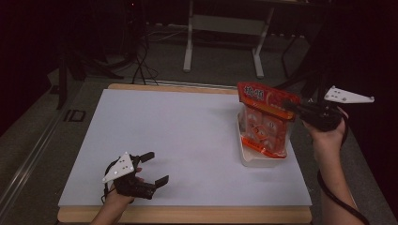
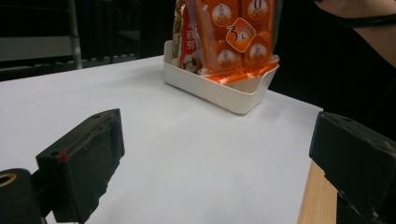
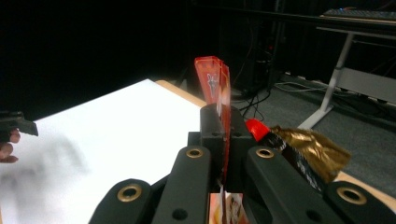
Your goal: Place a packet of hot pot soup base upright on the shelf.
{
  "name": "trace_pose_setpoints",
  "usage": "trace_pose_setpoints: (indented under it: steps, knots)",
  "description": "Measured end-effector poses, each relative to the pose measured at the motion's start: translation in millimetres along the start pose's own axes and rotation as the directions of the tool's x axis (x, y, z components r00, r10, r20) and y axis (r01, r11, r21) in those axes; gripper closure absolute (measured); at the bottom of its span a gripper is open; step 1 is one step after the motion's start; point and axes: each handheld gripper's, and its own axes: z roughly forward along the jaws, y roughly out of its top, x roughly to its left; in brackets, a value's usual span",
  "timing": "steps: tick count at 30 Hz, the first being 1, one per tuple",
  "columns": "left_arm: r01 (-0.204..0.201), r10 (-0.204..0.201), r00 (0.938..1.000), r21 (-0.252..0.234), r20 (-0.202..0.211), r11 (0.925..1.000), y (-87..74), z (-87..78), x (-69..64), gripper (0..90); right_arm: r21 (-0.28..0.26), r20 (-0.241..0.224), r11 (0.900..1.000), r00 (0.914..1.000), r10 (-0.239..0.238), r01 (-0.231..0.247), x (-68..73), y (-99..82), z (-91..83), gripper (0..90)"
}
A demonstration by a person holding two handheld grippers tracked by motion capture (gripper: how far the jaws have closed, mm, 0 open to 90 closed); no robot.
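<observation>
An orange snack bag (image 1: 263, 124) stands upright in a white tray (image 1: 256, 161) at the table's right side. My right gripper (image 1: 290, 107) is shut on the bag's top right edge. In the right gripper view the jaws (image 3: 225, 121) pinch the bag's thin red seal (image 3: 212, 79) between them. My left gripper (image 1: 158, 168) rests near the front left of the table, open, with nothing between its jaws. In the left gripper view the gripper (image 2: 219, 154) faces the bag (image 2: 229, 37) and the tray (image 2: 219, 91) from across the white surface.
A white sheet (image 1: 178, 136) covers the wooden table top. A second packet, gold and dark (image 3: 308, 149), sits in the tray behind the orange bag. A desk frame (image 1: 225, 28) and cables stand on the floor beyond the table.
</observation>
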Motion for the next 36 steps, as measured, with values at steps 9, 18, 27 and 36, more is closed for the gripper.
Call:
trace_pose_setpoints:
  steps: [9, 18, 27, 36]
  knots:
    - [-0.003, 0.003, 1.0, 0.011, 0.006, 0.9999, -2.0, 3.5, -0.9, 4.0, -0.029, 0.012, 0.9962, 0.9966, 0.082, -0.082, -5.3, -31.9, -12.6, 90.0]
    - [0.001, -0.001, 1.0, 0.015, 0.002, 0.9999, -3.2, 2.8, 0.6, 4.0, -0.034, 0.04, 0.9917, 0.9913, 0.125, -0.124, -10.5, -58.2, -24.0, 90.0]
    - [0.005, -0.006, 1.0, 0.021, 0.006, 0.9998, -4.5, 4.9, 0.1, 4.0, -0.02, 0.066, 0.983, 0.9808, 0.183, -0.182, -15.8, -86.4, -34.2, 89.3]
    - [0.003, -0.004, 1.0, 0.025, 0.006, 0.9997, -5.6, 4.8, -0.1, 4.0, -0.078, 0.074, 0.988, 0.9876, 0.139, -0.133, -1.9, -63.1, -44.8, 62.6]
